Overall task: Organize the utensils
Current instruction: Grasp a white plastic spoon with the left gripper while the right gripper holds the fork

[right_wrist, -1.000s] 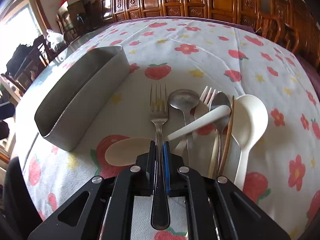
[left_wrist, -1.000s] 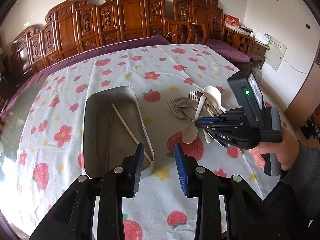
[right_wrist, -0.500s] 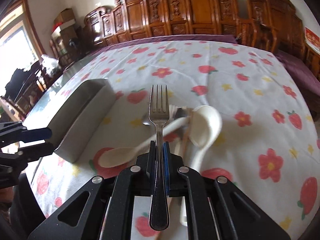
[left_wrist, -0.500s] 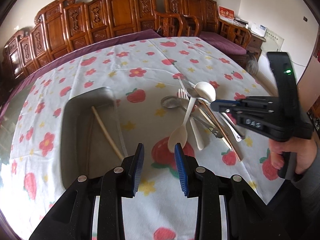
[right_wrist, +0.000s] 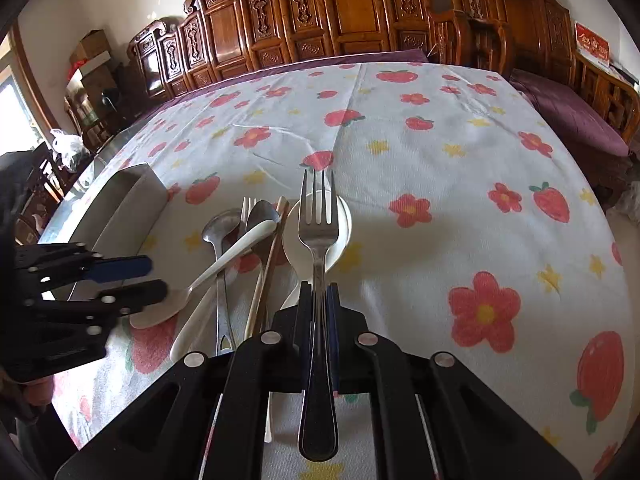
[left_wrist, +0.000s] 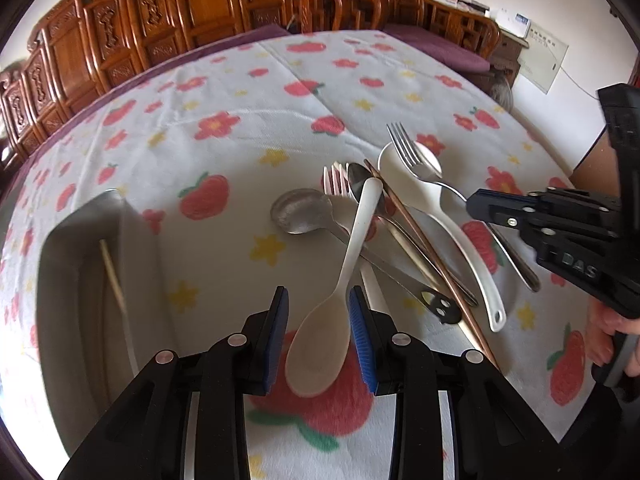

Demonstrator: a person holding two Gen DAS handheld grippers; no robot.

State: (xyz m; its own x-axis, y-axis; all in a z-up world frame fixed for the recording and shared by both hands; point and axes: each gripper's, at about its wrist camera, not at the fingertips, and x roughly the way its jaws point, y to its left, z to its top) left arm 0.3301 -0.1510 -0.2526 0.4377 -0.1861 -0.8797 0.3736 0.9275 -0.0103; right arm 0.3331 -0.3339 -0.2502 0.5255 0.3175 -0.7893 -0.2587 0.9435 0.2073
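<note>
My right gripper [right_wrist: 318,292] is shut on a steel fork [right_wrist: 318,236] and holds it above the pile; it also shows in the left wrist view [left_wrist: 486,208] with the fork [left_wrist: 412,160]. My left gripper [left_wrist: 318,300] is open, its jaws on either side of the bowl of a cream plastic spoon [left_wrist: 320,344]; it shows at the left in the right wrist view [right_wrist: 140,280]. The pile holds a steel spoon [left_wrist: 300,212], a white ladle spoon [left_wrist: 452,224], a brown chopstick [left_wrist: 424,244] and more cutlery. The metal tray [left_wrist: 80,280] holds one chopstick [left_wrist: 114,276].
The table wears a white cloth with strawberries and flowers [right_wrist: 440,140]. Carved wooden chairs [right_wrist: 360,12] line its far side. The tray [right_wrist: 120,208] stands left of the pile. A person's hand [left_wrist: 612,336] grips the right tool.
My right gripper has lifted the fork off the pile and drawn back to the right. My left gripper has moved right from the tray to straddle the cream spoon's bowl.
</note>
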